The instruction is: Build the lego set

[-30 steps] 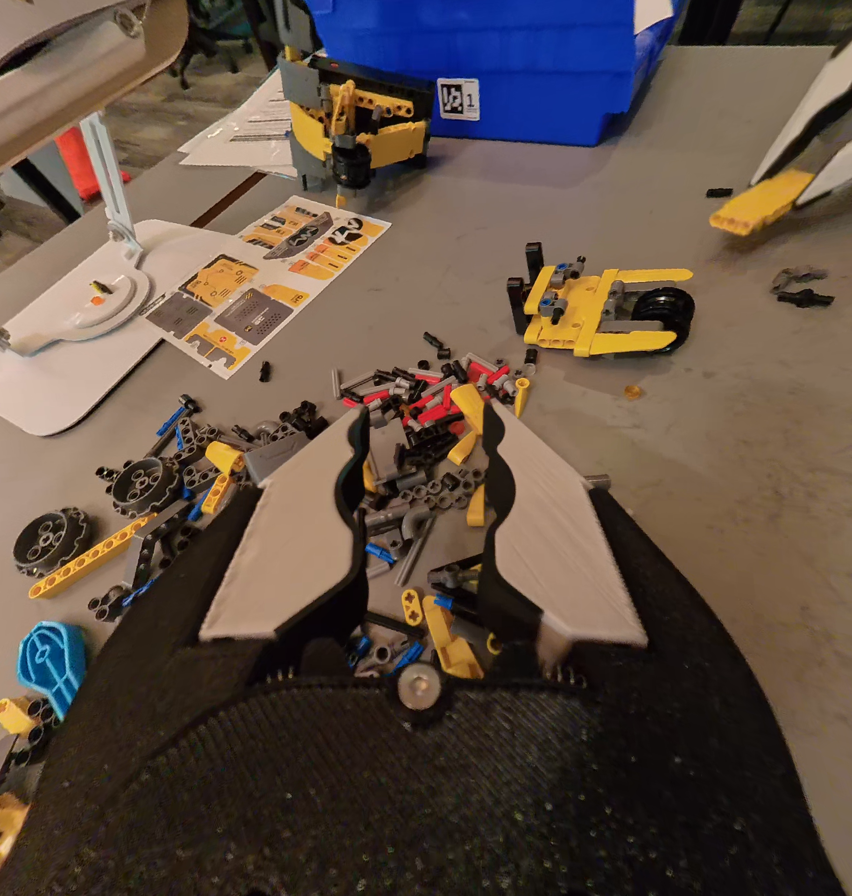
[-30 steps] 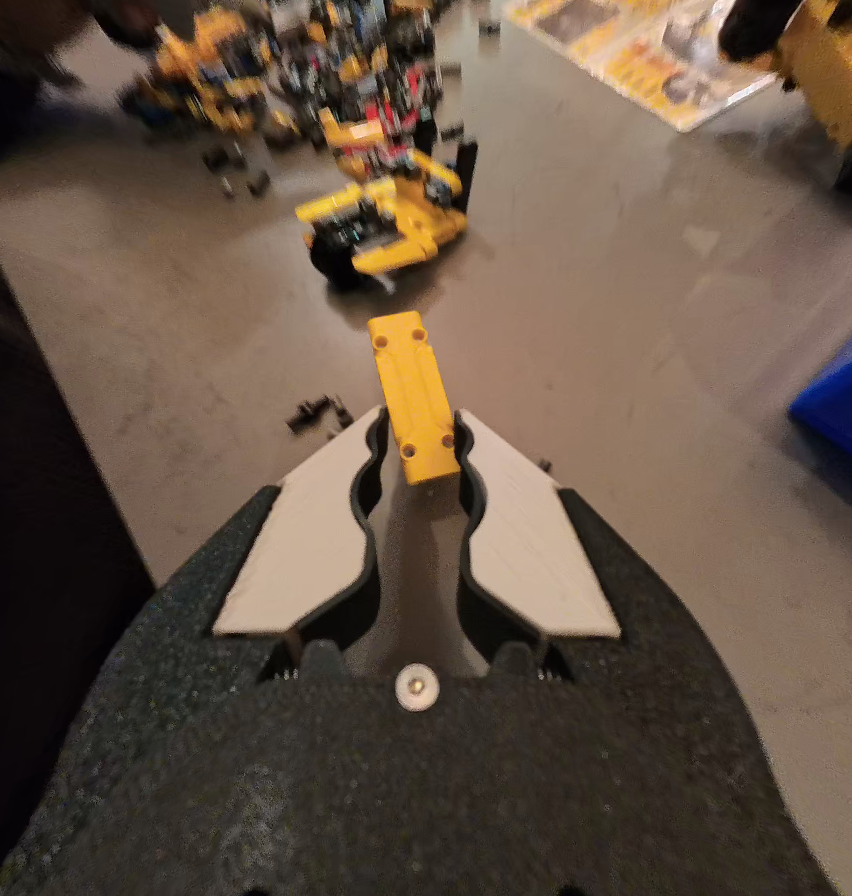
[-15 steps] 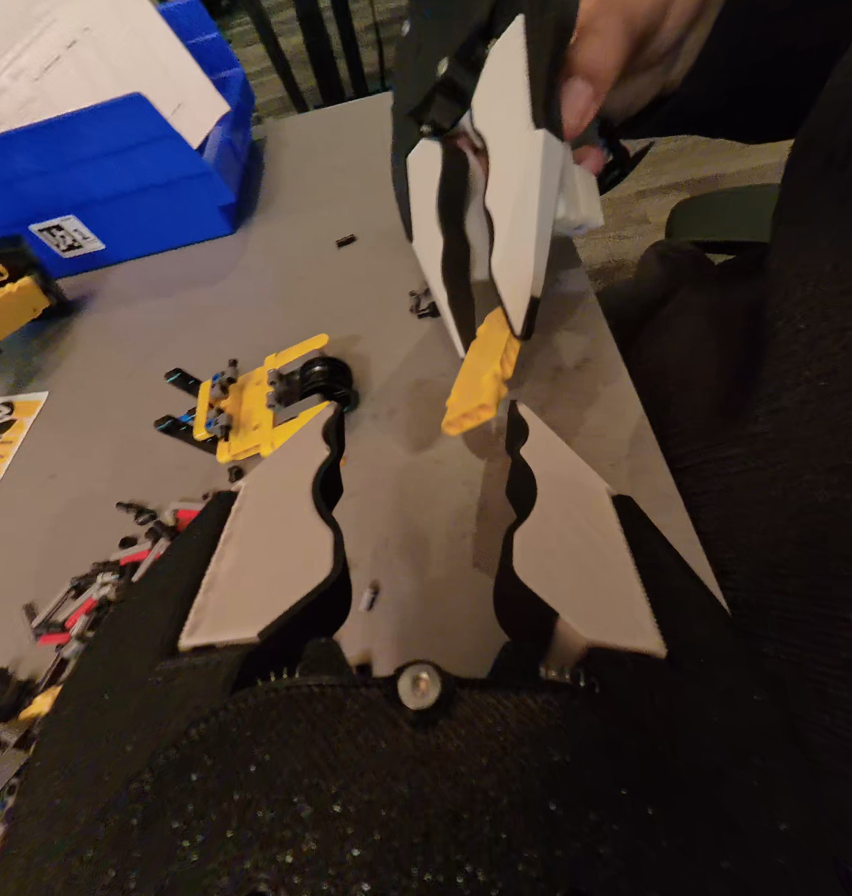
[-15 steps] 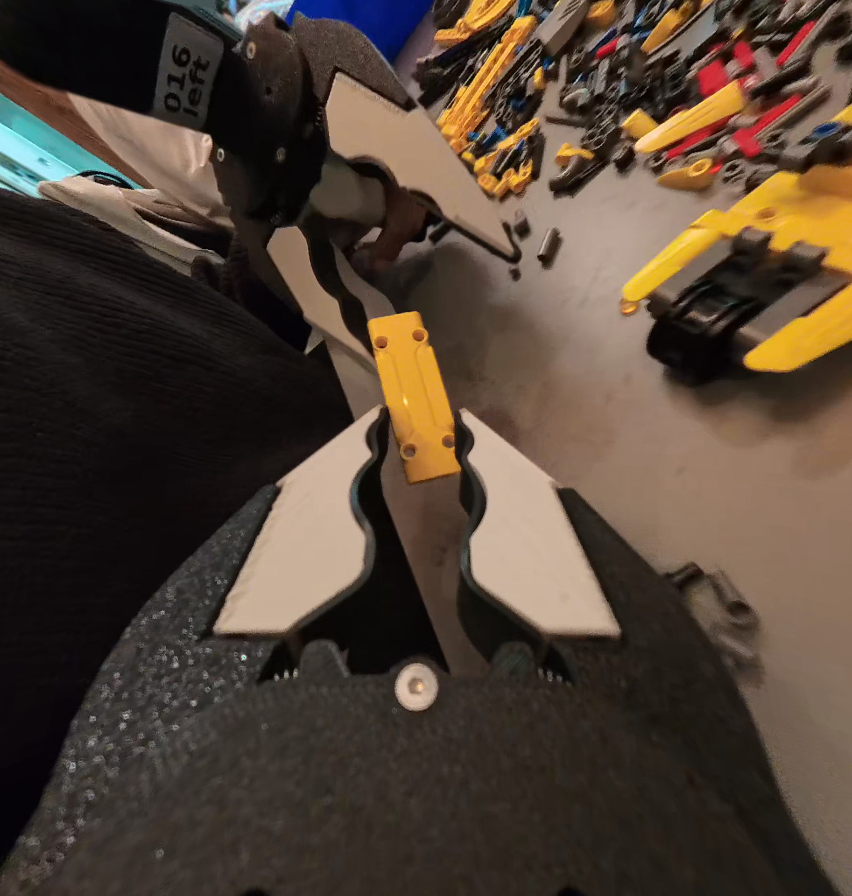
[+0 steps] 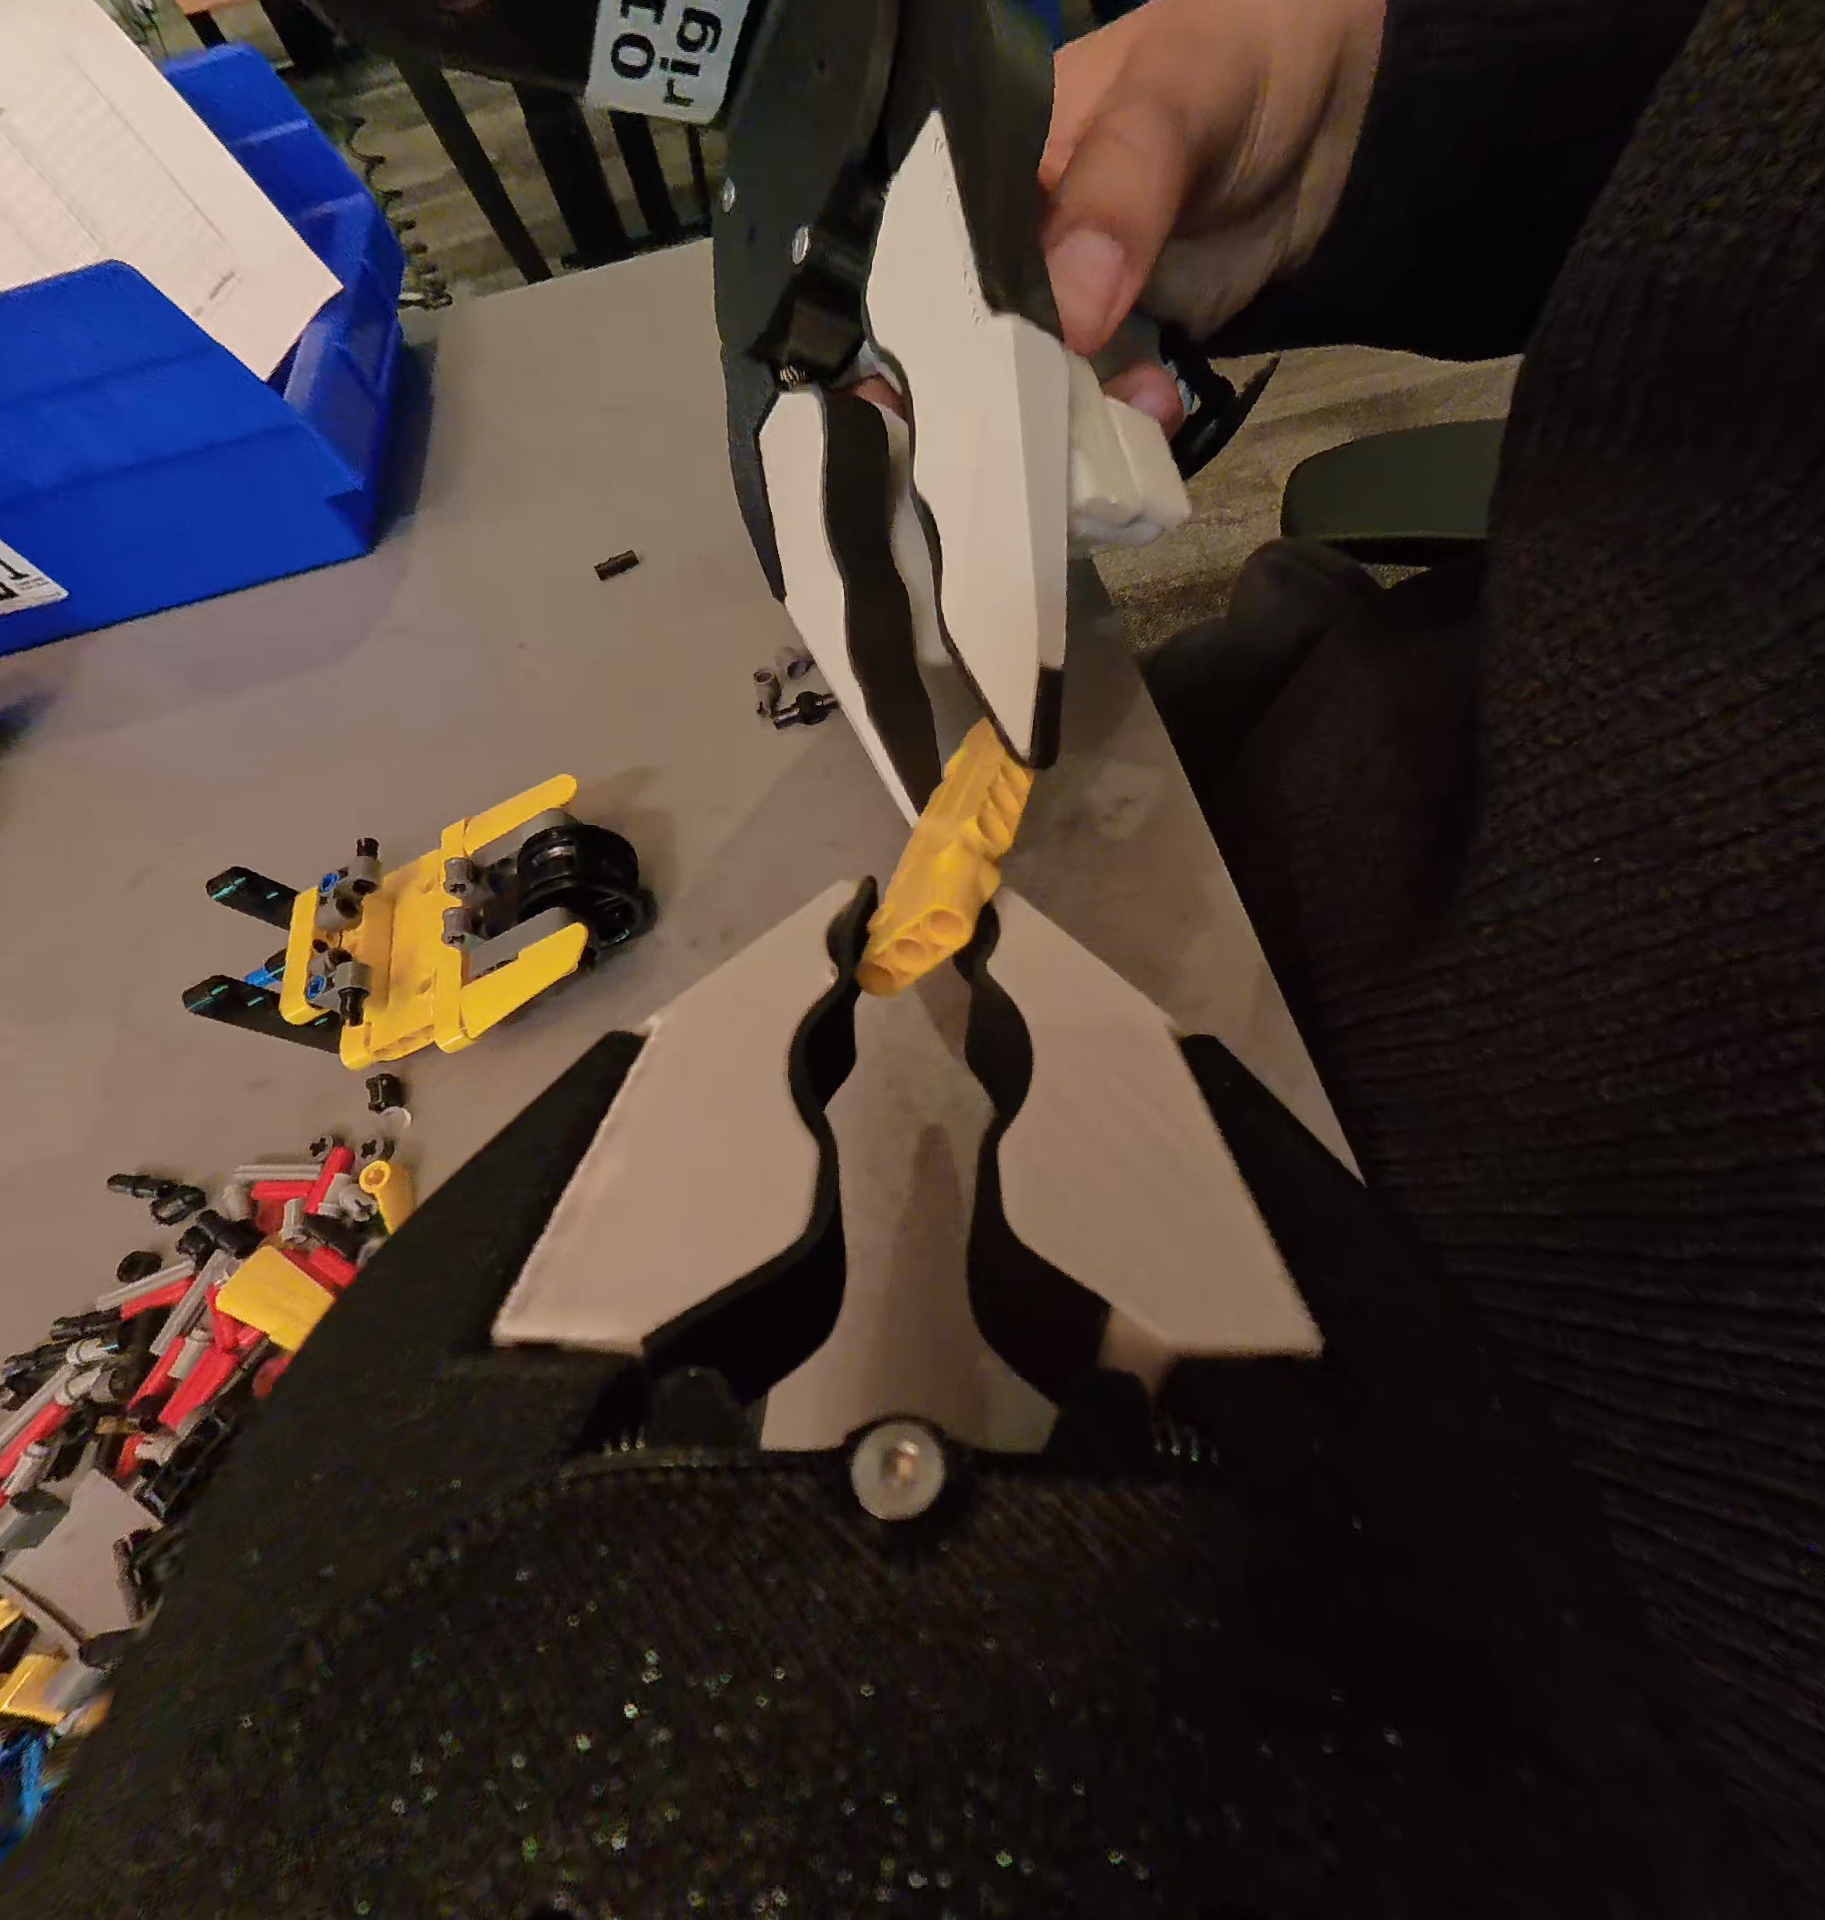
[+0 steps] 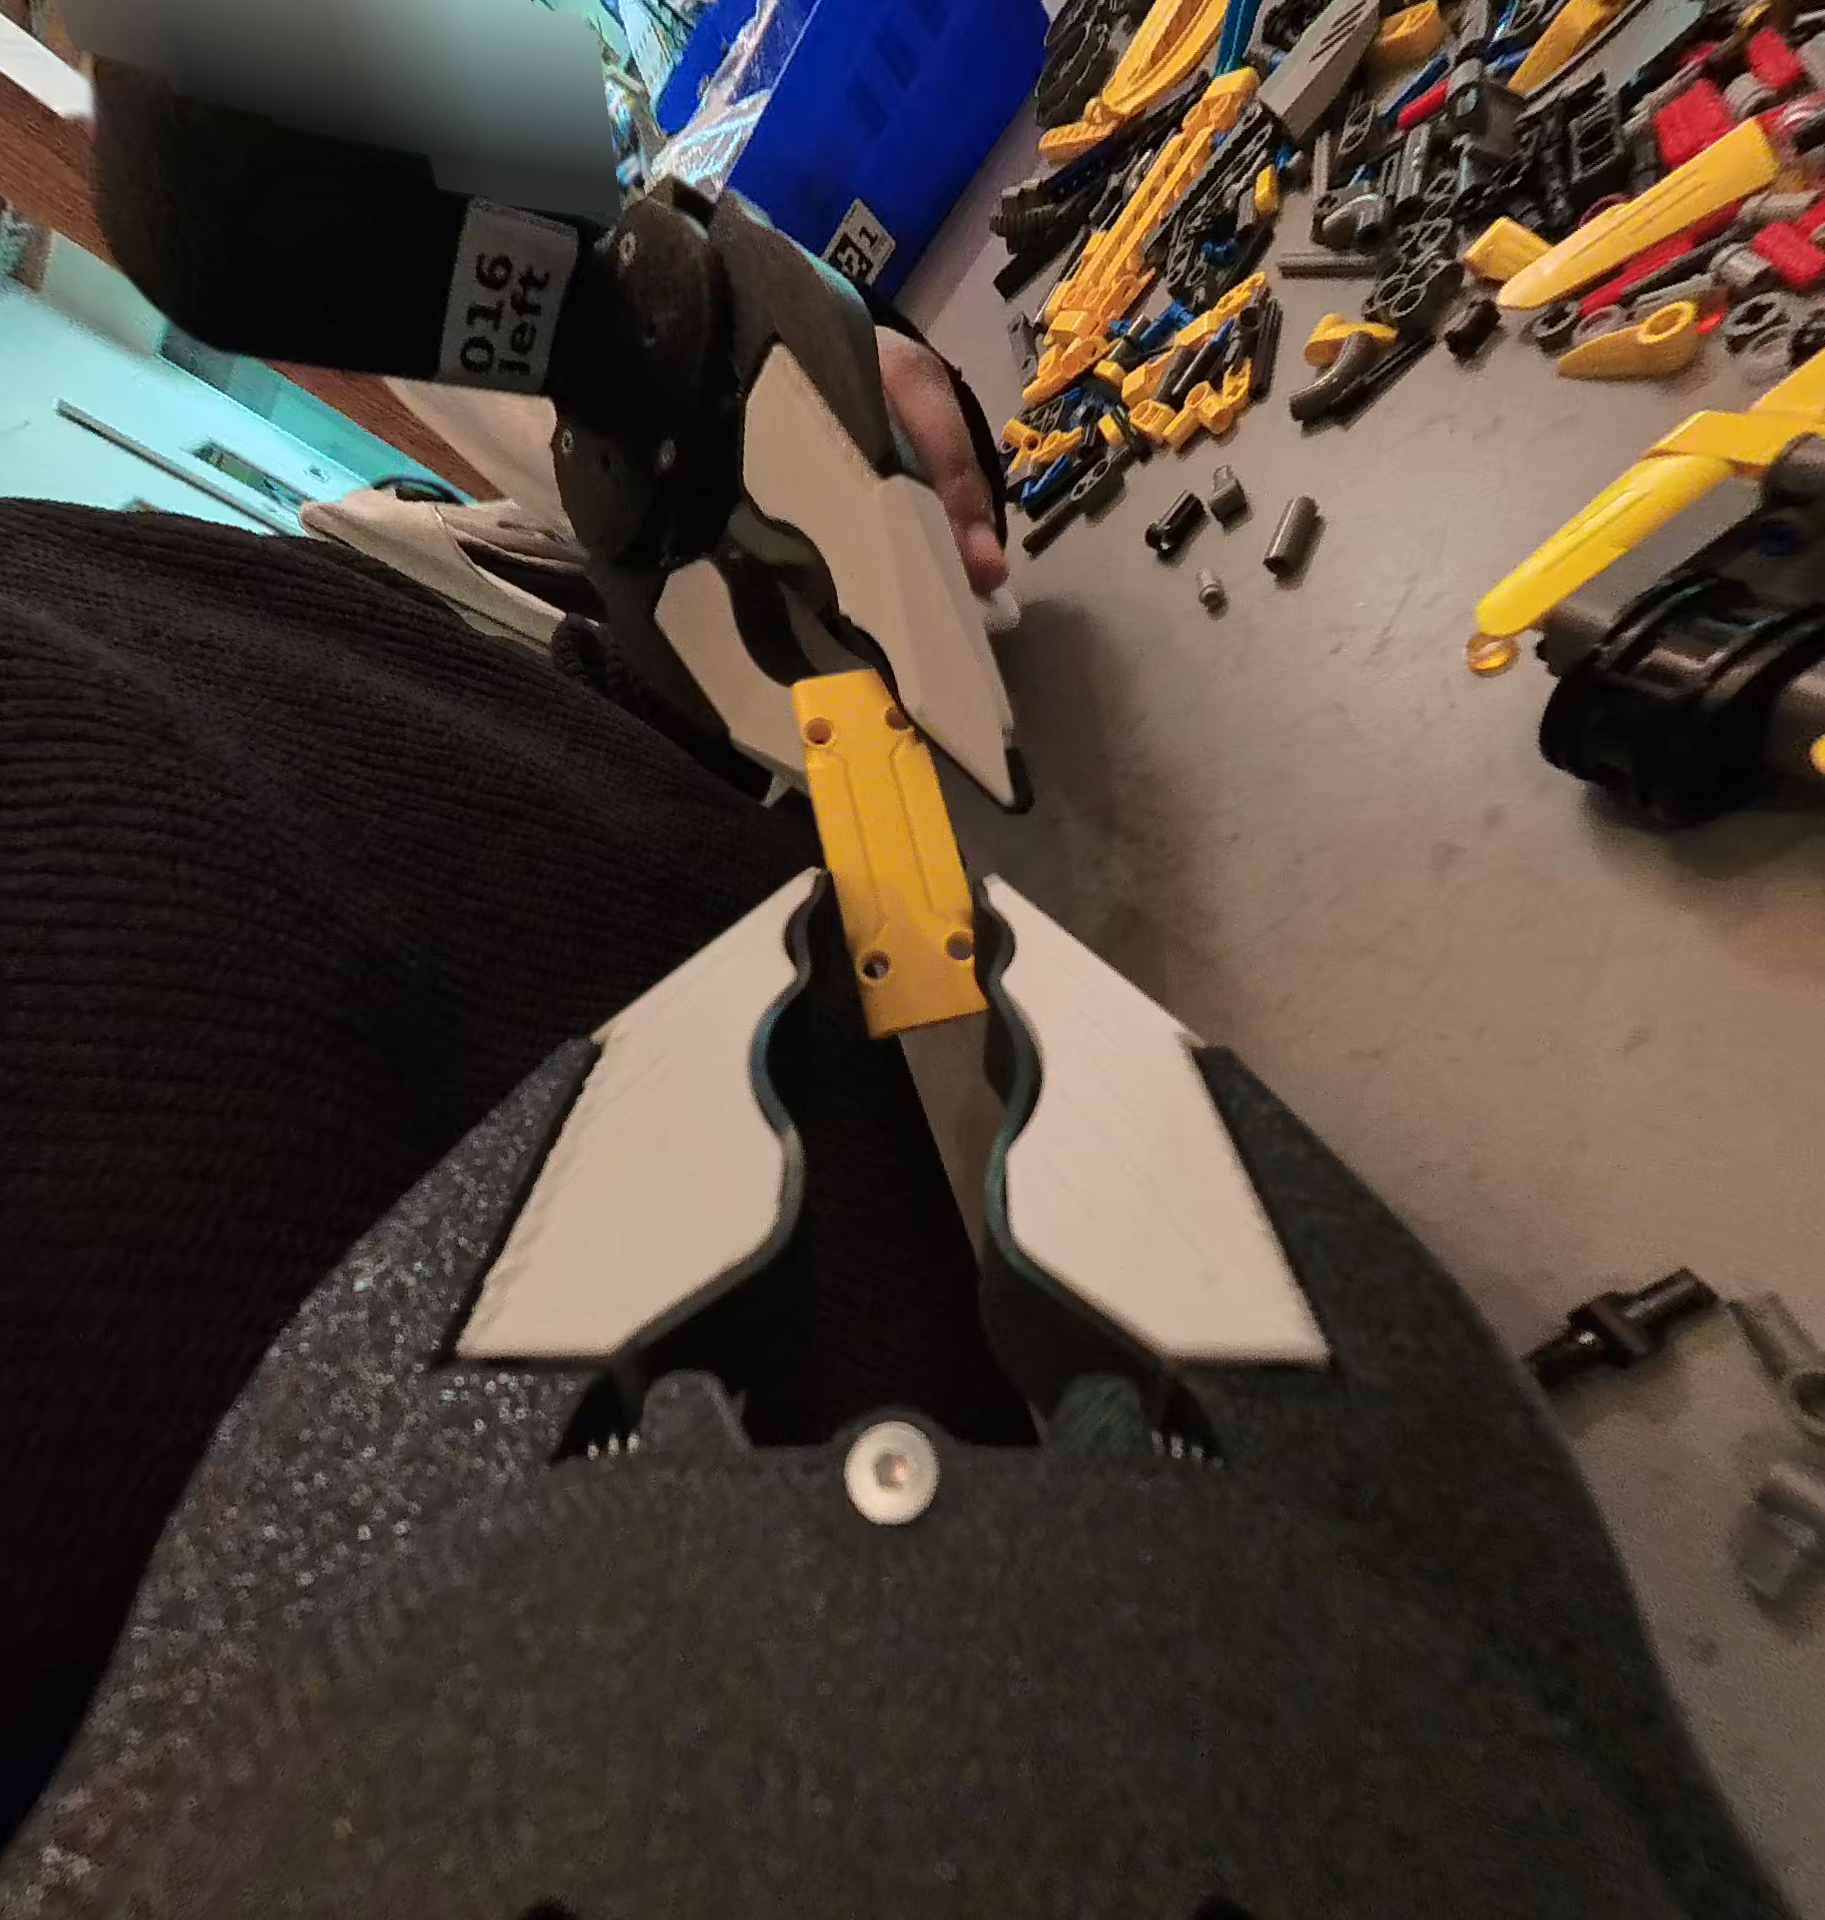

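Observation:
My right gripper [image 6: 903, 883] is shut on one end of a long yellow panel [image 6: 887, 831] and holds it in the air above the table's near edge. In the left wrist view the right gripper [image 5: 981, 769] comes down from above with the yellow panel [image 5: 944, 862] sticking out of its tips. My left gripper [image 5: 918, 914] has its two tips pressed against the panel's free end. In the right wrist view the left gripper [image 6: 892, 795] straddles the panel's far end. A hand holds each gripper.
A yellow assembly with a black wheel [image 5: 420, 935] lies on the grey table [image 5: 575, 644]; it also shows in the right wrist view [image 6: 1718, 582]. A pile of loose parts [image 5: 191, 1320] lies left. A blue bin [image 5: 139, 416] stands behind. Small pins [image 5: 788, 696] lie nearby. A black sweater fills the right. The tips of both grippers are at nearly the same place.
My left gripper swung away from the parts pile to the right gripper, and its jaws have narrowed onto the yellow panel's free end. The right gripper brought the panel closer.

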`<action>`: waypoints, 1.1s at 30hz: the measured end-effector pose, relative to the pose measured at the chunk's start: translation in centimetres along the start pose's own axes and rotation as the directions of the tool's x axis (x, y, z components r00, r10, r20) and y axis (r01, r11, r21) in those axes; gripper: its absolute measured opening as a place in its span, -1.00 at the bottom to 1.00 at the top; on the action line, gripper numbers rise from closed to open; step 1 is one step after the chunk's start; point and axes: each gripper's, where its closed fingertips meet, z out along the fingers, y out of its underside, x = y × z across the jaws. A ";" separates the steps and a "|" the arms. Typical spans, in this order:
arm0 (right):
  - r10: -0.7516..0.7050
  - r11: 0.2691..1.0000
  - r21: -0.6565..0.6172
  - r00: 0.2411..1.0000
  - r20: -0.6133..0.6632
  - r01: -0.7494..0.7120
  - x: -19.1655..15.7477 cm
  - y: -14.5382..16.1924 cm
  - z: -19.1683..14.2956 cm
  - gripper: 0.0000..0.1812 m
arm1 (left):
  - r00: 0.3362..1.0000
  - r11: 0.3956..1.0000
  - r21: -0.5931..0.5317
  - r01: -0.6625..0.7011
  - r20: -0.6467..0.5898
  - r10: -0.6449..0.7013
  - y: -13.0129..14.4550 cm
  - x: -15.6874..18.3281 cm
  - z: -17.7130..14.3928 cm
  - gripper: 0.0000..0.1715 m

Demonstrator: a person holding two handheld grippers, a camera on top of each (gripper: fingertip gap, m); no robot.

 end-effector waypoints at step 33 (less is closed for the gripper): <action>-0.794 0.508 -0.371 0.257 -0.551 0.777 3.5 -2.4 -1.8 -0.49 | 0.646 0.688 -0.030 0.725 -0.316 -0.694 0.6 -1.4 -0.2 -0.95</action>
